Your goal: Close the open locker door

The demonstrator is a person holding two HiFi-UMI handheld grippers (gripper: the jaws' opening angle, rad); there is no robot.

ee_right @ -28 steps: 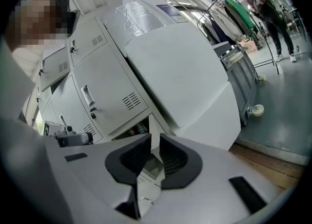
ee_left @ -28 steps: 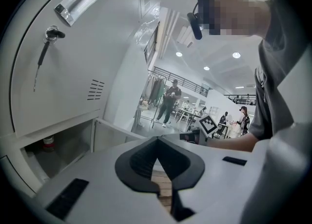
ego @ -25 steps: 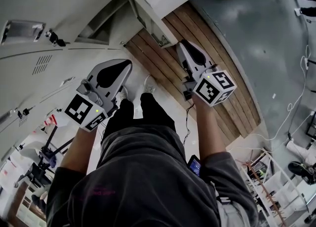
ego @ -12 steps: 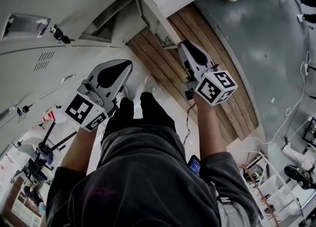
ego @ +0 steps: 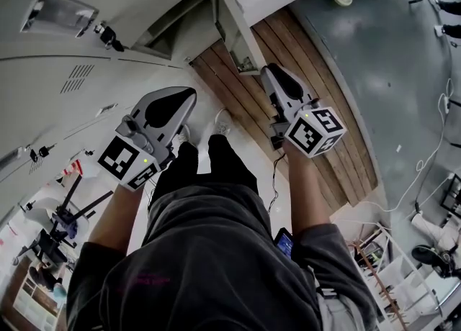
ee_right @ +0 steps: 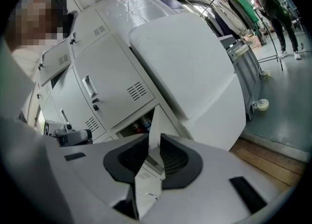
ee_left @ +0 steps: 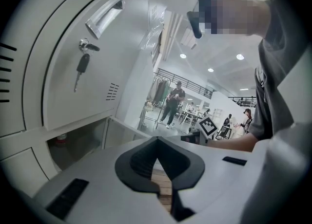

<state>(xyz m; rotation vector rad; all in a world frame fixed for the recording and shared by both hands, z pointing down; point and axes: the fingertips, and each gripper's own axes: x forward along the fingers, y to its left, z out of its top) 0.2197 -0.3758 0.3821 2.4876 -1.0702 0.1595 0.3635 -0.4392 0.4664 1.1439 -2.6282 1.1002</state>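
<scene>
**Task item.** The pale grey metal locker door [ego: 232,26] stands open in the bottom row of a bank of pale grey steel lockers [ego: 108,49]. It projects edge-on from the locker front over a strip of brown wooden plank flooring [ego: 310,85]. Its compartment [ee_right: 140,122] lies just behind it, with small items inside that cannot be identified.

**Right gripper.** In the head view the right gripper [ego: 268,70] points at the free lower corner of the door, near it but with floor showing between them. In the right gripper view its jaws stand a narrow way apart. The door's face fills the gap between them, and its vent slots and latch can be seen. Nothing is pinched.

**Left gripper.** The left gripper [ego: 180,99] is held beside the person's knee, well apart from the door. In the left gripper view its jaws are pressed together at the tips with nothing between them, and plank flooring shows through the opening lower down. They aim at a closed locker above the open compartment, where a dark-headed key [ee_left: 82,65] hangs in the lock.

**Surroundings.** A large white cabinet on castors [ee_right: 195,72] stands just beside the locker bank. Grey concrete floor [ego: 392,56] lies beyond the planks.
</scene>
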